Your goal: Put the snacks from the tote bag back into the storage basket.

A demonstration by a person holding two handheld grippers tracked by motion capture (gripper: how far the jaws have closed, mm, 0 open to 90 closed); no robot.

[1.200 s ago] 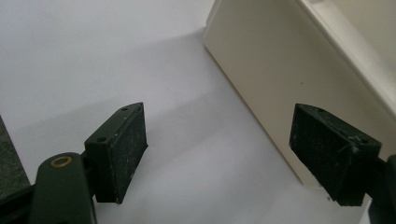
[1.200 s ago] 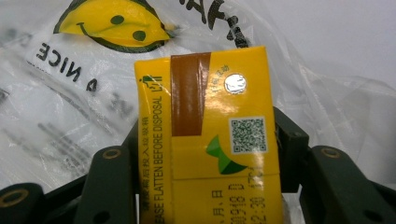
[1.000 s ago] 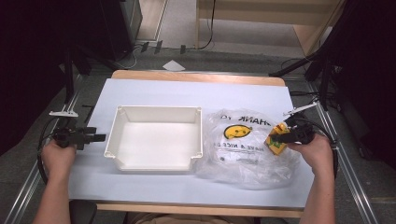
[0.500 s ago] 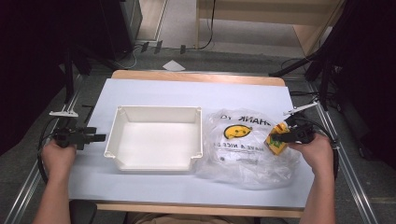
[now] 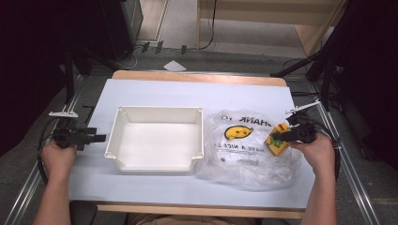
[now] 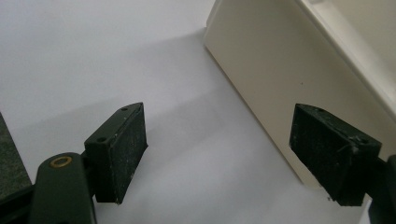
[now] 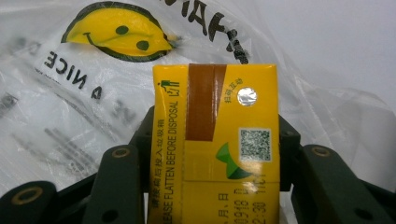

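A clear plastic bag [image 5: 248, 145] printed with a yellow smiley lies at right centre of the high view, just beside the empty white tray [image 5: 157, 161] at centre, on a pale sheet over the wooden table [image 5: 197, 77], with grey floor and dark stands around. The right gripper [image 5: 277, 138], held level at the bag's right edge, pinches a yellow drink carton [image 7: 215, 144] between its jaws over the bag. At left centre the left gripper [image 6: 219, 154] rests level by the tray's outer wall, its jaws spread wide on nothing.
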